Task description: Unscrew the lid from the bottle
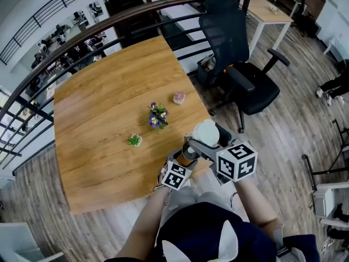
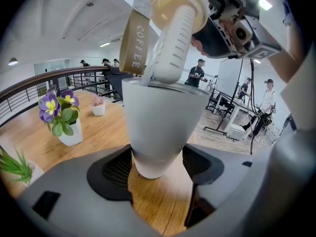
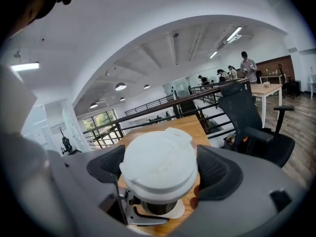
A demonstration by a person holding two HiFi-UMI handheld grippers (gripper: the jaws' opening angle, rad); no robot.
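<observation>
Jaws of my left gripper (image 2: 155,168) clamped on lower body of bottle (image 2: 159,122), upright over near edge of table (image 1: 98,119). Jaws of my right gripper (image 3: 159,171) closed round lid (image 3: 158,163), just above bottle mouth. Lid looks off threads: tilted, underside showing in left gripper view, brown COFFEE strap (image 2: 135,43) beside it. Ribbed white piece (image 2: 173,43) reaches toward rim; contact unclear. My read: unscrewing done or nearly, lift-away in hand. Next: firm left grip, lid straight up and clear, no snag on strap.
</observation>
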